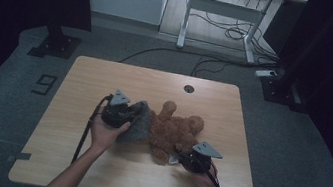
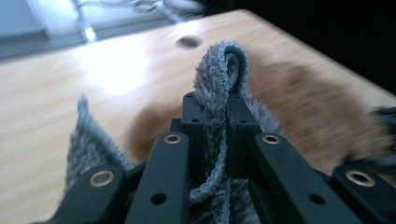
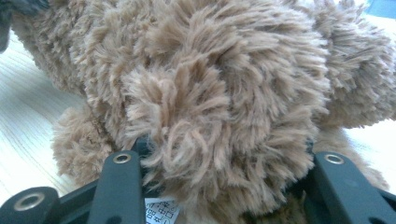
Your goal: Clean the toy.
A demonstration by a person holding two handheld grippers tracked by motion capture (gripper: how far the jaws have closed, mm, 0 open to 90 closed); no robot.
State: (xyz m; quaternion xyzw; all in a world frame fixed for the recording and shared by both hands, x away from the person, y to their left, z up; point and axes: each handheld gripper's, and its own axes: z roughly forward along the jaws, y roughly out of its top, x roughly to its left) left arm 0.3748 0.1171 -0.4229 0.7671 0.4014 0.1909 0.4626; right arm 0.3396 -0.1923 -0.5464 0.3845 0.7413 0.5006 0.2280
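Grey fuzzy cloth (image 2: 219,93) sits pinched between the jaws of my left gripper (image 1: 119,109), its folded edge standing up past the tips, the rest draped toward the brown teddy bear (image 1: 174,130). My right gripper (image 1: 194,159) is clamped on a leg of that bear, which lies mid-table on the wooden table (image 1: 106,76), touching the cloth.

The high view looks forward and down from above the person's side, taking in the whole desk (image 1: 106,76) and the floor beyond. The left gripper view rides low along its own jaws, facing across the desktop toward the cable hole (image 2: 189,42). The right gripper view sits pressed close against the teddy bear (image 3: 224,93), which the high view also shows.
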